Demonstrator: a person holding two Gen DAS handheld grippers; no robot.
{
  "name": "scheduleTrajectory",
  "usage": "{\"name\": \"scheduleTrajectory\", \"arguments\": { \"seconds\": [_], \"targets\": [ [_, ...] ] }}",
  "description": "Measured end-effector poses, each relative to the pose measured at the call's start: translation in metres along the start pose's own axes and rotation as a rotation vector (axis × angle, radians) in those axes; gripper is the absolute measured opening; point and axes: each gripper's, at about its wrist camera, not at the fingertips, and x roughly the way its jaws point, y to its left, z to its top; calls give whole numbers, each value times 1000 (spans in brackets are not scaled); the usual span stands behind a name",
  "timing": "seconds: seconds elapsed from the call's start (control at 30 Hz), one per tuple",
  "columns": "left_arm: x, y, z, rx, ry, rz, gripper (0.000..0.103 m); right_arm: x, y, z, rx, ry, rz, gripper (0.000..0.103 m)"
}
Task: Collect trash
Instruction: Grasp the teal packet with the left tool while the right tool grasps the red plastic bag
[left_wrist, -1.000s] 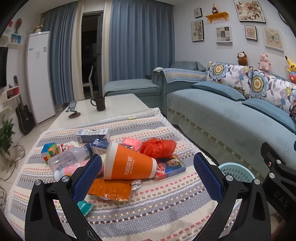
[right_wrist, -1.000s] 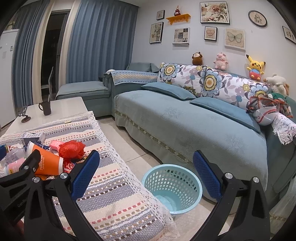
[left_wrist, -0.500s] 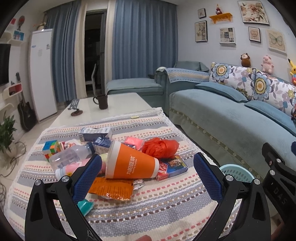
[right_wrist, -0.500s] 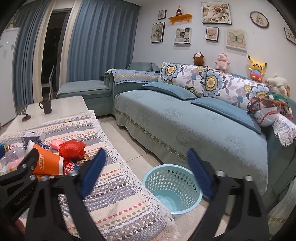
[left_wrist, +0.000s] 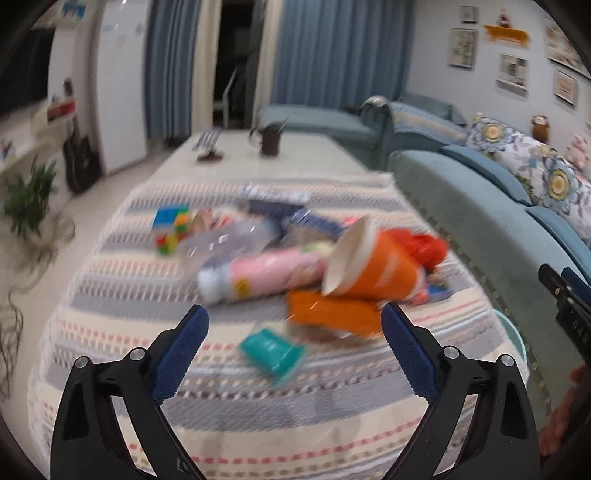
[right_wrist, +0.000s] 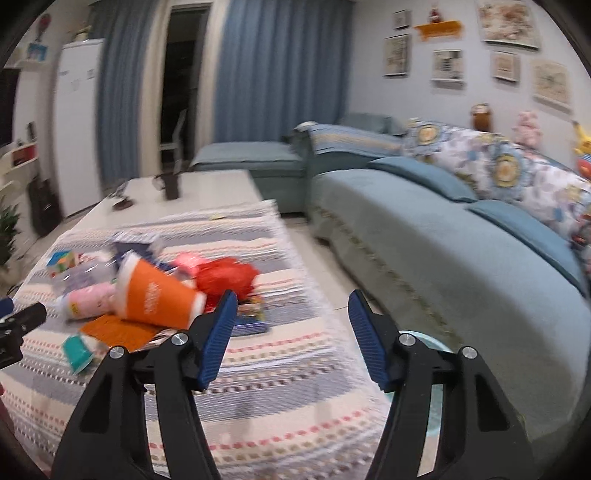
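Fingers (left_wrist: 181, 347) apart; orange cup (left_wrist: 373, 266) lies sideways, mouth leftward.

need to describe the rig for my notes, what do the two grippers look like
Both look alike. The left gripper and the right gripper each have two black plastic fingers shaped like open triangular frames, with round silver screw heads at the joints. The inner faces carry blue pads with a fine dotted or ribbed texture. No cables or sleeves show.
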Motion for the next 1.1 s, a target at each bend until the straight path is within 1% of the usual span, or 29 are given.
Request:
{"name": "scheduleTrajectory", "arguments": {
  "seconds": [0.07, 0.17, 0.2, 0.27, 0.3, 0.37, 0.4, 0.43, 0.57, 0.67, 0.73, 0.77, 0.83, 0.87, 0.9, 0.97, 1.0, 1.1],
  "targets": [
    [16, 9, -4, -17, 63, -6, 89, 16, 11, 1, -36, 21, 68, 59],
    [29, 15, -10, -36, 108, -15, 88, 41, 22, 3, -61, 57, 123, 59],
    [35, 15, -12, -36, 122, -15, 88, 55, 22, 4, -52, 84, 135, 59],
    [44, 14, -15, -36, 148, -4, 88, 72, 20, 5, -37, 120, 152, 59],
    [51, 17, -16, -50, 172, 1, 88, 80, 18, 6, -30, 134, 158, 59],
    [58, 23, -17, -80, 189, 14, 88, 96, 19, 10, -25, 152, 168, 59],
    [62, 27, -18, -97, 204, 22, 88, 104, 22, 13, -26, 159, 179, 60],
    [66, 29, -18, -114, 218, 23, 87, 111, 23, 14, -28, 167, 183, 65],
    [73, 37, -21, -137, 232, -4, 86, 140, 35, 20, -38, 191, 186, 70],
    [77, 37, -25, -146, 246, -46, 86, 160, 38, 22, -12, 207, 183, 74],
    [82, 35, -25, -151, 253, -52, 85, 170, 40, 23, 8, 213, 199, 79],
    [85, 34, -25, -150, 255, -47, 84, 174, 41, 24, 13, 221, 202, 79],
    [90, 30, -26, -145, 262, -34, 70, 184, 44, 23, 17, 242, 210, 80],
    [94, 28, -26, -142, 274, -29, 65, 188, 46, 22, 18, 251, 216, 80],
    [98, 28, -28, -141, 287, -25, 58, 192, 47, 20, 18, 261, 223, 80],
    [100, 26, -28, -134, 278, -6, 52, 197, 51, 18, 16, 274, 231, 80],
    [100, 26, -28, -131, 274, 2, 46, 201, 53, 17, 12, 284, 235, 80],
    [100, 27, -28, -115, 252, 27, 44, 208, 59, 12, 3, 301, 235, 78]
  ]
}}
